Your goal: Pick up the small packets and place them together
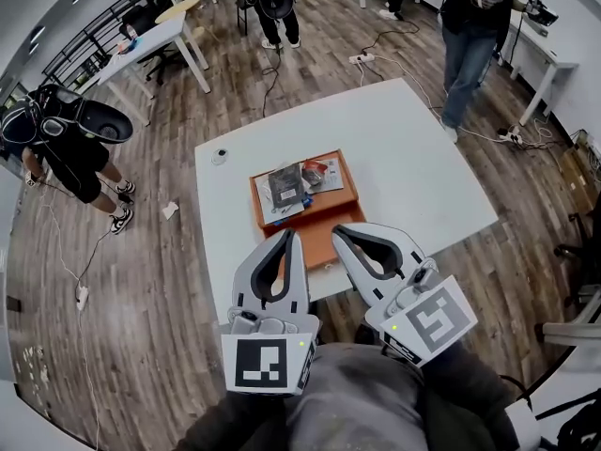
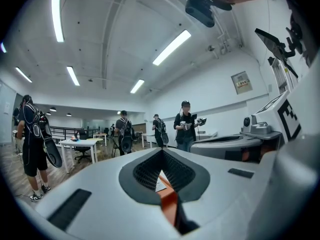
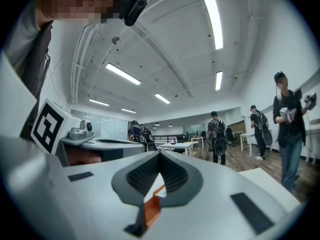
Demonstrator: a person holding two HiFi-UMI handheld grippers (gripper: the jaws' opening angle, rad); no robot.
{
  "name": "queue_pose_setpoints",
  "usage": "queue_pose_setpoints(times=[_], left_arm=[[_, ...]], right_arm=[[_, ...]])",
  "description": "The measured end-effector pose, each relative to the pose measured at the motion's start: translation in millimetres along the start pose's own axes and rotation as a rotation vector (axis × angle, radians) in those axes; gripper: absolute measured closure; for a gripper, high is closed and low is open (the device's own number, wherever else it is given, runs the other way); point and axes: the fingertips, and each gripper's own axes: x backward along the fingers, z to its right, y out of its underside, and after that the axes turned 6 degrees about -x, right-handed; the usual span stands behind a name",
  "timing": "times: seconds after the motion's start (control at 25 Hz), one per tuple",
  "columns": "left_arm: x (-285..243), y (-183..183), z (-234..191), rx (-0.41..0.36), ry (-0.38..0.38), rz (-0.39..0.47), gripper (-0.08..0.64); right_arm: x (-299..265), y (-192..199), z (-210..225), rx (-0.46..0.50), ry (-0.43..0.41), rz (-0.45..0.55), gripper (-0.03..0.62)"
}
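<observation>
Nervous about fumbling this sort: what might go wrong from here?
The small flat packets overlap in a pile on the orange rectangular tray, so one pinch may lift several. The left gripper and right gripper, fingers shut, sit side by side near the tray; they may collide reaching in.

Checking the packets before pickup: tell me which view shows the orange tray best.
Head view: the whole orange tray lies on the white table, with packets on it. Each gripper view shows only a thin orange sliver of it past its own jaws.
</observation>
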Motion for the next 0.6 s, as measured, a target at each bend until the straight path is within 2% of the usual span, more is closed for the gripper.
queue_pose_setpoints(times=[0.6], left_arm=[[5.0, -1.0, 9.5, 0.011, 0.009, 0.002, 0.563]], right_arm=[[11.5, -0.4, -0.9, 0.007, -0.003, 0.000, 0.588]])
